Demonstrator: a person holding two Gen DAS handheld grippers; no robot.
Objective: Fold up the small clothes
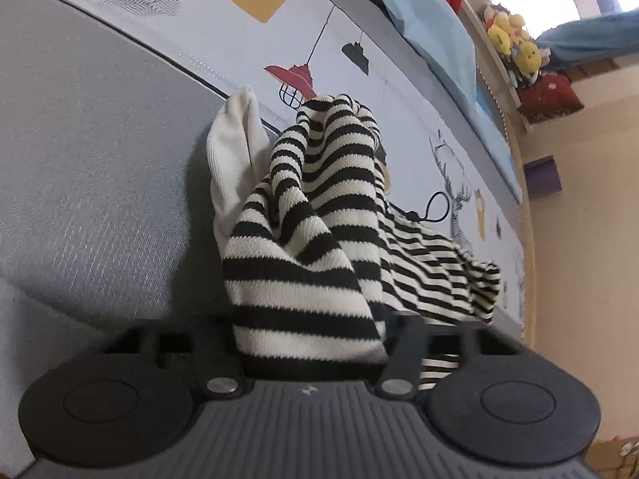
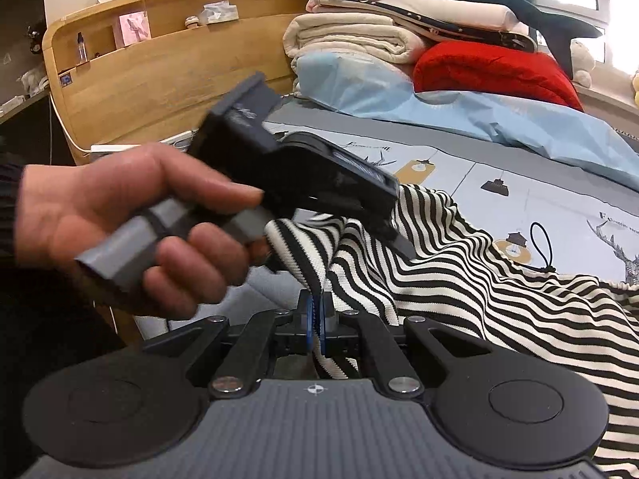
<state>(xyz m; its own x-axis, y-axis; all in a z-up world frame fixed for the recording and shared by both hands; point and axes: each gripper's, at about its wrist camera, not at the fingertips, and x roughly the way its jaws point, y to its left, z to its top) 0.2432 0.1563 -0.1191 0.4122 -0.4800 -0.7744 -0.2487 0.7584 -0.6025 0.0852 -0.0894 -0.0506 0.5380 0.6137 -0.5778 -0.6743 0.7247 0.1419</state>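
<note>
A black-and-white striped knit garment (image 2: 459,279) lies spread over the patterned bedsheet (image 2: 539,183). In the right wrist view my right gripper (image 2: 317,315) is shut, its blue pads pinching a raised edge of the garment. A hand (image 2: 120,215) holds my left gripper (image 2: 389,235) just beyond, with its tips down in the same striped cloth. In the left wrist view the striped garment (image 1: 303,279) bunches up between the jaws and hides the fingertips. A white ribbed cloth (image 1: 235,159) shows behind it.
A light blue quilt (image 2: 439,107), a red cushion (image 2: 491,68) and folded blankets (image 2: 351,36) are piled at the bed's far side. The wooden headboard (image 2: 167,72) stands at the left. A black cord loop (image 2: 541,247) lies on the sheet. Plush toys (image 1: 515,44) sit on a ledge.
</note>
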